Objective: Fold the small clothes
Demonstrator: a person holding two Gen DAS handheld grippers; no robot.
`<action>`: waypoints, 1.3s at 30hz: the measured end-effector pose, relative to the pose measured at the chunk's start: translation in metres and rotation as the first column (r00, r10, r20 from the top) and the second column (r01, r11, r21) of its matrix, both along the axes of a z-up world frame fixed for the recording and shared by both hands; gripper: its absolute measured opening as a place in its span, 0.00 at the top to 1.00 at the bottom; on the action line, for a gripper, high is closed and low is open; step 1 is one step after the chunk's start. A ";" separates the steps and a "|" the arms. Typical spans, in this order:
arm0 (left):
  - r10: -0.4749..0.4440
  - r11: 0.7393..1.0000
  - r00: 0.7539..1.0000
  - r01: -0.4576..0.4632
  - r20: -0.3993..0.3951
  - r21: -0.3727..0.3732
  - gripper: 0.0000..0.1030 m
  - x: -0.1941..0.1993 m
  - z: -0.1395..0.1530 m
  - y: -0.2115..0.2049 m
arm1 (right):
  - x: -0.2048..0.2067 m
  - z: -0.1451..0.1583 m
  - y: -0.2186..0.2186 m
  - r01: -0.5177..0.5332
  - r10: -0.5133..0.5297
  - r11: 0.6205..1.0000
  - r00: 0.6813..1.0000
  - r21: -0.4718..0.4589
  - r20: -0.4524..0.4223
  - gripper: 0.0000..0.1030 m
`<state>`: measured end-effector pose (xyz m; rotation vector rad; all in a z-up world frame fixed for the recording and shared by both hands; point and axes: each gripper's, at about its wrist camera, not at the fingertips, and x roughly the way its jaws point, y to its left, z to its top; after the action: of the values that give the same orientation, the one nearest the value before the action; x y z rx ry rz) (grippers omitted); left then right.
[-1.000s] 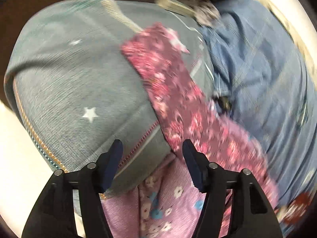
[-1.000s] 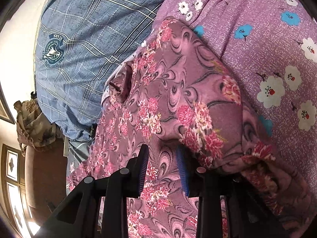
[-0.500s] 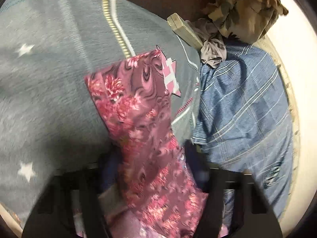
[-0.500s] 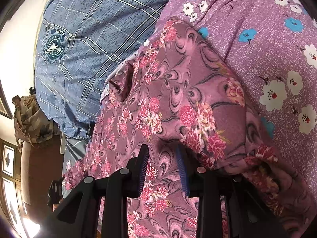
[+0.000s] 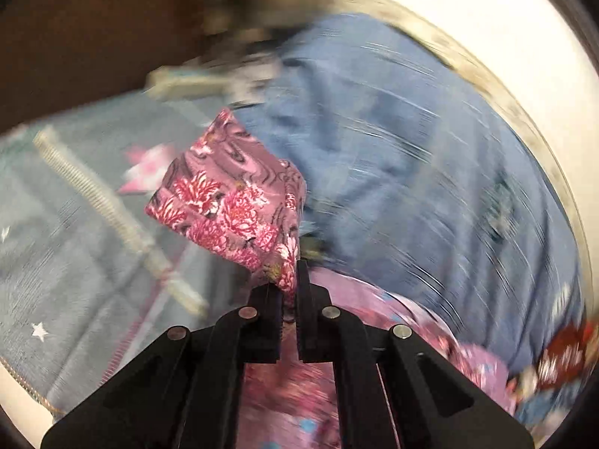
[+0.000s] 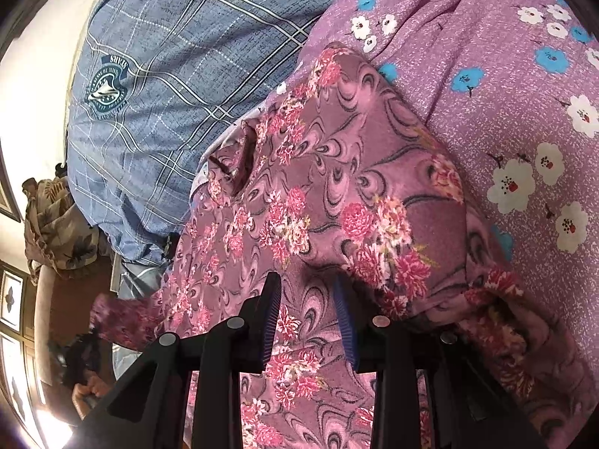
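A maroon floral cloth (image 6: 318, 202) lies rumpled on a pile of garments. In the left wrist view my left gripper (image 5: 286, 280) is shut on one end of this cloth (image 5: 232, 202) and holds it lifted above the grey starred garment (image 5: 67, 247). In the right wrist view my right gripper (image 6: 307, 307) is open, its fingers resting on the cloth's near part, with fabric between them. The cloth's far end stretches to the lower left there, where the left gripper (image 6: 80, 351) shows dimly.
A blue plaid garment with a badge (image 6: 179, 75) lies beside the cloth, also in the left wrist view (image 5: 411, 172). A lilac fabric with white and blue flowers (image 6: 505, 112) lies underneath at right. A brown leaf-print cloth (image 6: 52, 224) hangs at the far edge.
My left gripper has closed on the end of the maroon cloth and lifted it, swinging fast; the view is blurred. The right gripper has stayed in place and open.
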<state>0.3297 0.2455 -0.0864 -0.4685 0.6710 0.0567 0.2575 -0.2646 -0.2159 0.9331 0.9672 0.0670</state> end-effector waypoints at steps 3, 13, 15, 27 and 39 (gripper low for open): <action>-0.146 0.988 0.989 0.144 0.028 0.061 0.97 -0.003 0.033 -0.065 | -0.003 0.004 -0.003 0.006 -0.006 1.000 1.000 -0.003 0.015 0.70; -0.567 0.815 0.820 0.573 -0.082 0.091 0.95 -0.013 0.029 -0.304 | -0.021 0.019 -0.041 0.071 -0.073 0.997 0.995 0.026 0.072 0.69; -0.612 0.772 0.775 0.628 -0.159 0.094 0.79 -0.014 0.013 -0.337 | -0.024 0.019 -0.049 0.080 -0.084 0.996 0.994 0.048 0.076 0.68; -0.406 0.866 0.883 0.454 -0.234 0.210 0.30 0.005 -0.029 -0.254 | -0.016 0.030 -0.056 0.107 -0.112 0.993 0.989 0.054 0.100 0.49; -0.236 0.910 0.877 0.351 -0.419 0.222 0.29 -0.021 -0.154 -0.172 | 0.019 0.000 -0.004 -0.103 0.097 0.988 0.994 -0.114 -0.055 0.84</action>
<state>0.3086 0.0735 -0.2403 -0.0580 1.0990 -0.0454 0.2764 -0.2691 -0.2157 0.7818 1.0521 0.0717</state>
